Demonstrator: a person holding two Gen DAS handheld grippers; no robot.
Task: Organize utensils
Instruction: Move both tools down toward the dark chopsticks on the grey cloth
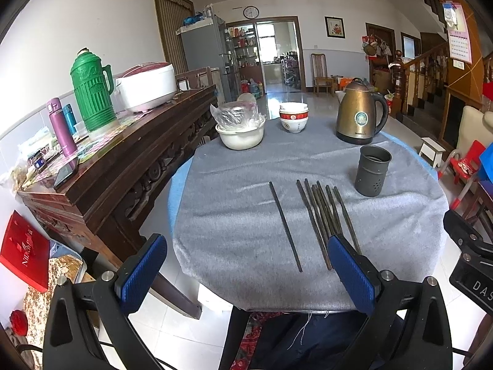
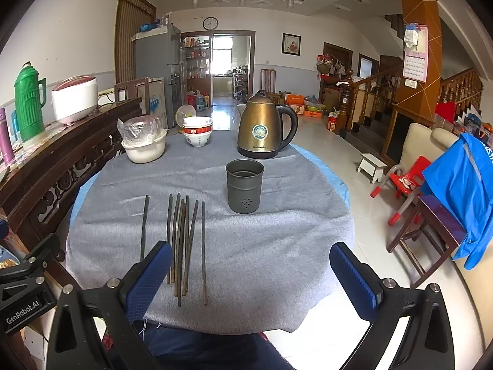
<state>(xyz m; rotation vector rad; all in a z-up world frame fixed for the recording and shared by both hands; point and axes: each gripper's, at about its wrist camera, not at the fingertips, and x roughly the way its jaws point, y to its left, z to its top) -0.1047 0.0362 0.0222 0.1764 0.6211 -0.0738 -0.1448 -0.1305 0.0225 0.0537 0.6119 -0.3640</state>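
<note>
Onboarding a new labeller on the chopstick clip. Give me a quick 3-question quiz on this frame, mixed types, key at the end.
1. True or false: the grey holder cup already has chopsticks standing in it.
2. Multiple choice: the single chopstick lies where, relative to the chopstick bunch, in the right wrist view? A) left, apart from it B) crossed over it C) right of it
3. Fill in: both the left gripper and right gripper are ____, holding nothing.

Key: 1 false, the cup looks empty, all chopsticks lie on the grey cloth. 2 A. 3 open.
</note>
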